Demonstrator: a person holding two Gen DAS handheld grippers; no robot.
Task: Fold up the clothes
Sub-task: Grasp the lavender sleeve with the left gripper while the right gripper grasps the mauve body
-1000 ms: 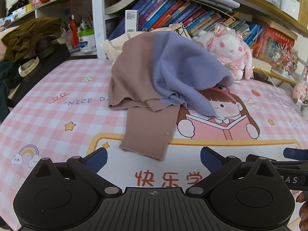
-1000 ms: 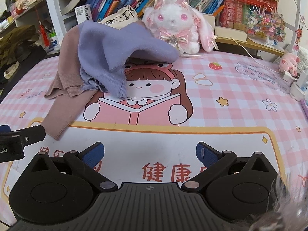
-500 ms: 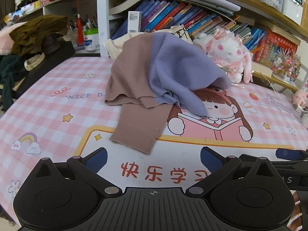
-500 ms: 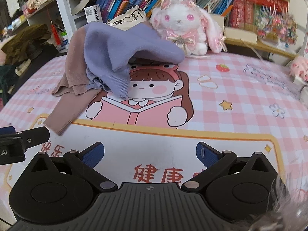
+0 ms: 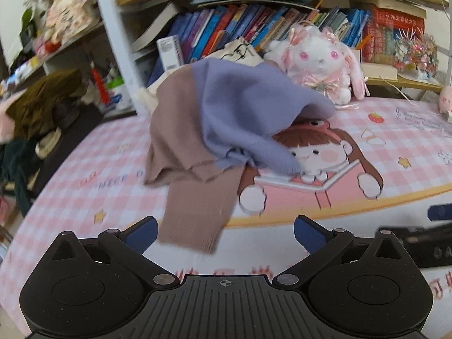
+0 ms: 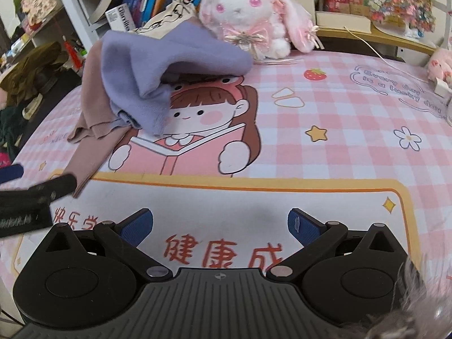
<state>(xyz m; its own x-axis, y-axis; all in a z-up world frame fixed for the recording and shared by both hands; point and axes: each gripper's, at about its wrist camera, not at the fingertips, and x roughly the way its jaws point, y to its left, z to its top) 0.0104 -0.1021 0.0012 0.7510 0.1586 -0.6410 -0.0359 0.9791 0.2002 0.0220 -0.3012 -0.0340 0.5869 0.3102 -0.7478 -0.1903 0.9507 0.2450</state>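
Left gripper: jaws spread wide, holding nothing, with the brown sleeve end lying between its fingers. Right gripper: jaws spread, empty, over bare tablecloth. The clothes pile, purple over brown, lies crumpled toward the far side, beside the plush rabbit.

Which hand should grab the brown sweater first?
Probably the left. The left gripper is open with the brown sweater sleeve end lying right between its fingers. The right gripper is open too, over bare mat.
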